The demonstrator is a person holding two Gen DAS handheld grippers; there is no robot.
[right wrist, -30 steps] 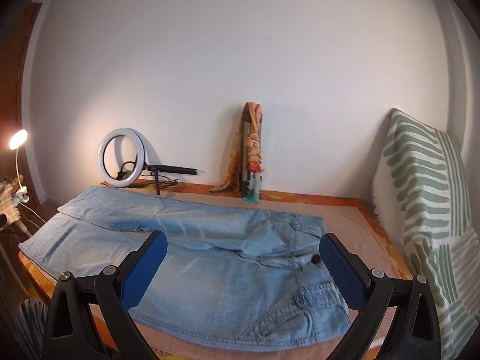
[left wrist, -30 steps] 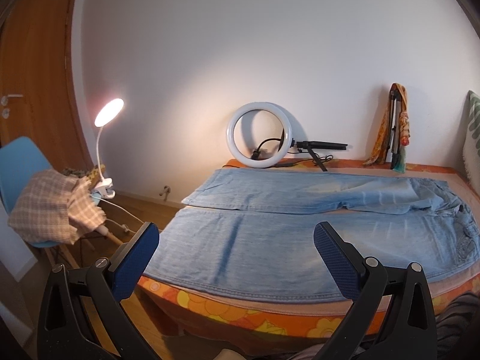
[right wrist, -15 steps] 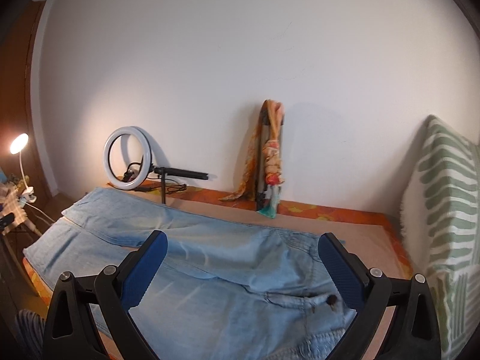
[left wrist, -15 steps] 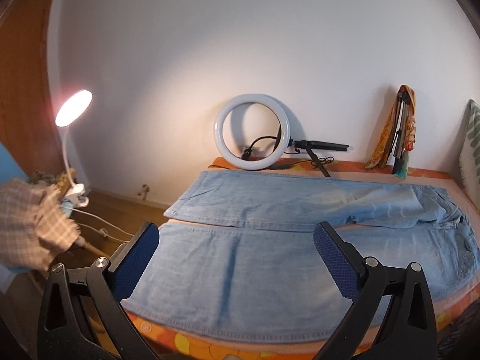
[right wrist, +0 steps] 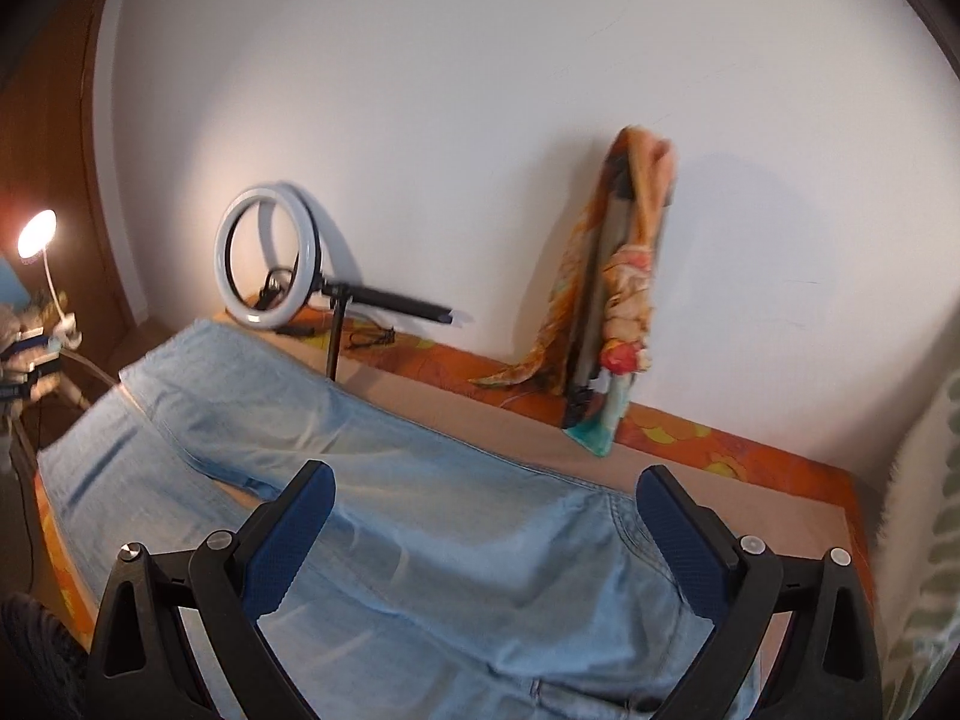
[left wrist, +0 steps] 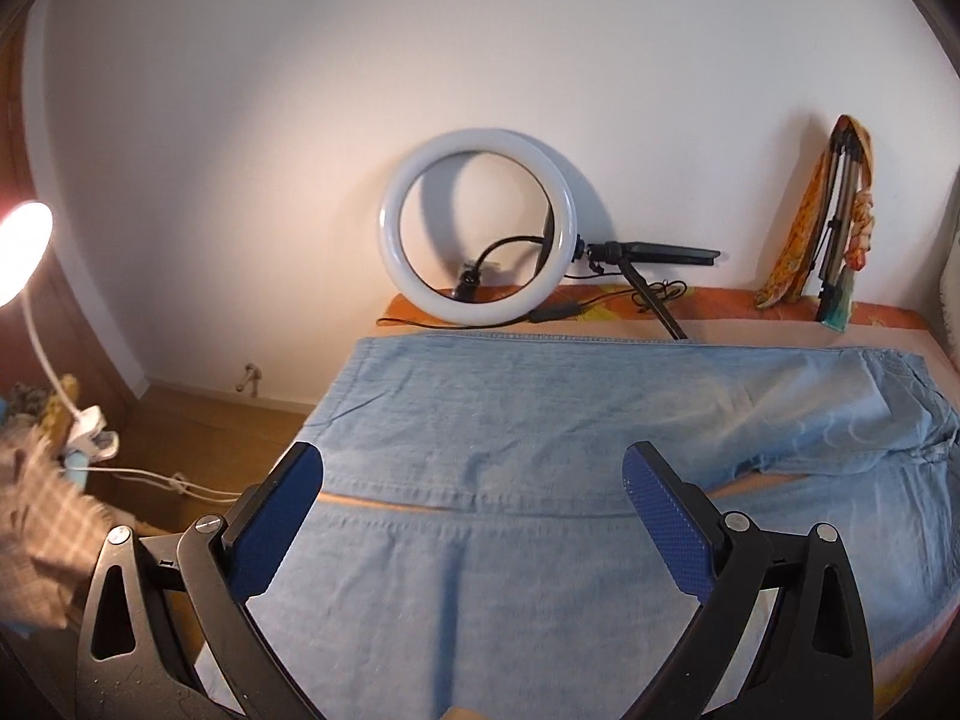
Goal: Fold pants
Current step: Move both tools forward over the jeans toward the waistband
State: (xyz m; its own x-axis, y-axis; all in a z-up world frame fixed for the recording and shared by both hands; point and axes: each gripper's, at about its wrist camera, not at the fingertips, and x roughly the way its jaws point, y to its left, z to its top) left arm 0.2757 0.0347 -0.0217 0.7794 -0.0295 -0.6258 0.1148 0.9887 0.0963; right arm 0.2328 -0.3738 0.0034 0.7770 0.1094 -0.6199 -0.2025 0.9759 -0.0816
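Lamp: lit white gooseneck clip lamp stands off the left end of the bed, presumably there to light the work.
Left gripper: black two-finger claw with blue textured pads hangs over the leg end of the pants, jaws spread wide and holding nothing, so it looks lined up to reach the far leg.
Pants: light blue denim pants lie flat along the bed, legs side by side with a narrow strip of cover showing between them, hems toward the left, waist toward the right; laid out this way they look ready for a lengthwise fold, not yet begun.
Bed: orange patterned bed with a tan cover serves as the folding surface.
Ring light: white ring light on a small black tripod leans on the wall behind the hems, clear of the denim.
Right gripper: matching black claw with blue pads hovers over the seat and waist end, jaws also wide apart and empty.
Scarf: orange floral scarf draped over a folded stand rests against the wall, well apart from the pants.
Pillow: green-striped white pillow sits at the far right edge.
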